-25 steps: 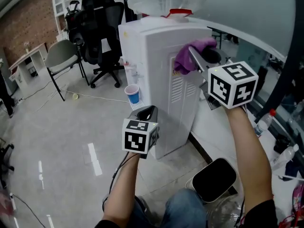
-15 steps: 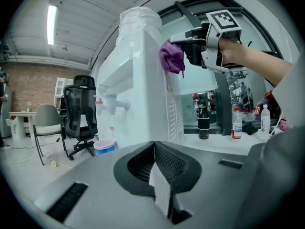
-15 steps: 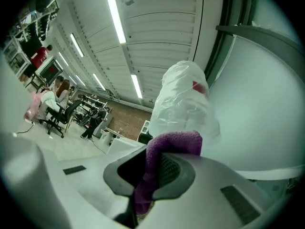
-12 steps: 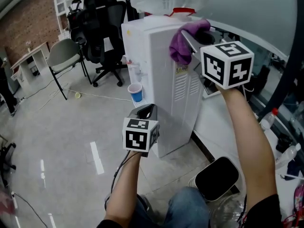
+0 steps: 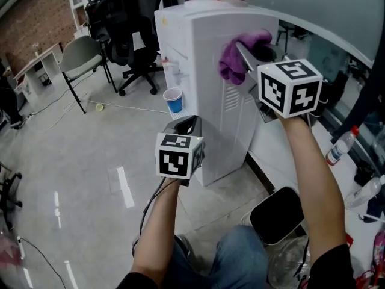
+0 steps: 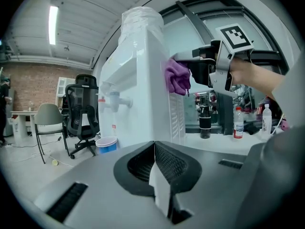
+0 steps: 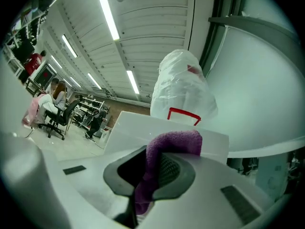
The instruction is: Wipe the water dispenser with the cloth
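The white water dispenser (image 5: 198, 71) stands on the floor, its side panel with vent slats facing me. My right gripper (image 5: 245, 58) is shut on a purple cloth (image 5: 238, 58) and holds it against the upper part of that side panel. The cloth (image 7: 157, 168) fills the right gripper view between the jaws, with the dispenser's top (image 7: 157, 128) and bagged bottle (image 7: 183, 92) beyond. My left gripper (image 5: 187, 128) hangs lower, in front of the dispenser, shut with nothing in it. In the left gripper view the dispenser (image 6: 138, 94), the cloth (image 6: 177, 76) and the right gripper (image 6: 209, 70) show.
A blue paper cup (image 5: 172, 100) sits under the dispenser's taps. Black office chairs (image 5: 132, 23) and a grey chair (image 5: 78, 59) stand behind at the left. A black bin (image 5: 277, 215) is by my right leg. A desk with bottles (image 5: 340, 149) runs along the right.
My right gripper rose with the cloth up the side panel, then came back down a little. My left gripper has barely moved.
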The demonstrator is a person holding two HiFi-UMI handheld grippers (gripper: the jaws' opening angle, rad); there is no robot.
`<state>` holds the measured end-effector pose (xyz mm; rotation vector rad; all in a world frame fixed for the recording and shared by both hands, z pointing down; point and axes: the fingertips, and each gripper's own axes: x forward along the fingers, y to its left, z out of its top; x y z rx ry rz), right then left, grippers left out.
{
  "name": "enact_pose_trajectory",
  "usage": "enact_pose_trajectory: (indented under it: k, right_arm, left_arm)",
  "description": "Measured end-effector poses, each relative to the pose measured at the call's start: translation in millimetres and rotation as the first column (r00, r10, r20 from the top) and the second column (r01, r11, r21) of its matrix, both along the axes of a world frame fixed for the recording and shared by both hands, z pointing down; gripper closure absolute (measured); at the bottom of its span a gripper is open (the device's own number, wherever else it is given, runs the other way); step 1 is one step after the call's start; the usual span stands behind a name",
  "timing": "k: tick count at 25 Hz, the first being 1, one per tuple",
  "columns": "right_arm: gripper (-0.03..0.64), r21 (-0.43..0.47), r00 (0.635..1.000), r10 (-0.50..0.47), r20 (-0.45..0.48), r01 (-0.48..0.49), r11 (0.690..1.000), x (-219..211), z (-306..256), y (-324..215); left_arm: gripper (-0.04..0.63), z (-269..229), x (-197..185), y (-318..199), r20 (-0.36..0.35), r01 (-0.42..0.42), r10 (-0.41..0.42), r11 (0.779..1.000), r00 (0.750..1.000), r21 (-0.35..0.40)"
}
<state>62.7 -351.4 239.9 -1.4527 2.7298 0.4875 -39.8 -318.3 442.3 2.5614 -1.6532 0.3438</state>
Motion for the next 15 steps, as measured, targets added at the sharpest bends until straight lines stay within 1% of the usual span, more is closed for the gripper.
enact_pose_trajectory:
  k: [7,11,15]
  right_arm:
    - [0.577,-0.077,1.0,0.004,0.025,-0.002,0.997,5,54,-5]
    - [0.577,-0.132,1.0,0.015,0.015,-0.012,0.991,6,93,-5]
    - [0.577,-0.165,1.0,0.022,0.013,-0.02,0.986,5,125,-7]
  left_arm:
    - [0.568,5,3,1,0.02,0.002,-0.002,1.0,1.0,-0.004]
    - [0.568,8,2,4,0.009,0.005,-0.005,1.0,1.0,-0.002]
    - [0.568,9,0,2,0.012,0.006,-0.006,1.0,1.0,0.008]
